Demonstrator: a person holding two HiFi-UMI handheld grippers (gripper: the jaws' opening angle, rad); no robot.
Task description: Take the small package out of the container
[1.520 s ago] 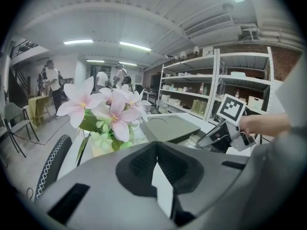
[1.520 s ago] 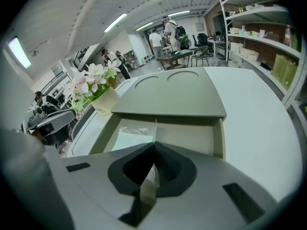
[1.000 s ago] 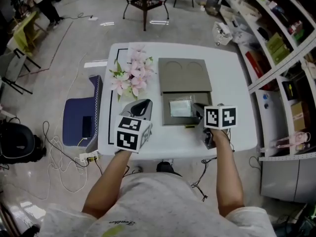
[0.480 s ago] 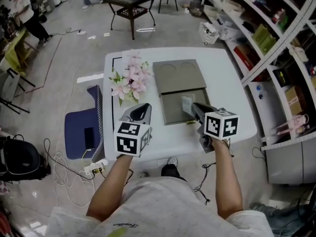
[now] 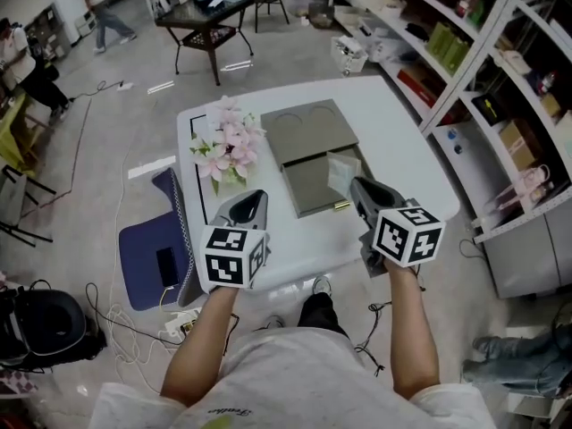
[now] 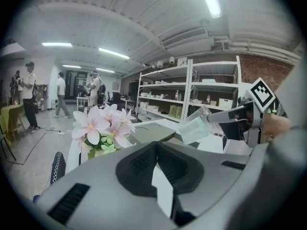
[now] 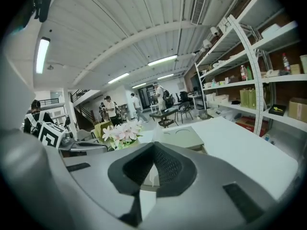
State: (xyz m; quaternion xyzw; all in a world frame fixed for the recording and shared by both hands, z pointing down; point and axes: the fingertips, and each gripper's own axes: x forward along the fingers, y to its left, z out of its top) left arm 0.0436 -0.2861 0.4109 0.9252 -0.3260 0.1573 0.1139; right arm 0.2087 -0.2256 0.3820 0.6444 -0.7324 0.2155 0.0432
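The small package (image 5: 342, 170), a clear pouch with a pale green sheet inside, hangs just above the right edge of the grey container (image 5: 307, 184). My right gripper (image 5: 355, 184) is shut on its near edge. In the left gripper view the package (image 6: 199, 127) shows held up at the tip of the right gripper (image 6: 225, 120). In the right gripper view it is only a thin edge (image 7: 154, 166) between the jaws of my right gripper (image 7: 154, 143). The container's lid (image 5: 310, 130) lies open beyond it. My left gripper (image 5: 257, 195) is shut on nothing, over the table left of the container.
A bunch of pink flowers (image 5: 228, 146) stands on the white table (image 5: 402, 141) left of the container. A blue seat (image 5: 154, 250) sits on the floor at the table's left. Shelving (image 5: 483, 70) runs along the right side. People stand at the back of the room.
The package lay flat in the container a second ago; my right gripper has taken it and raised it out, toward the right. The left gripper has barely moved.
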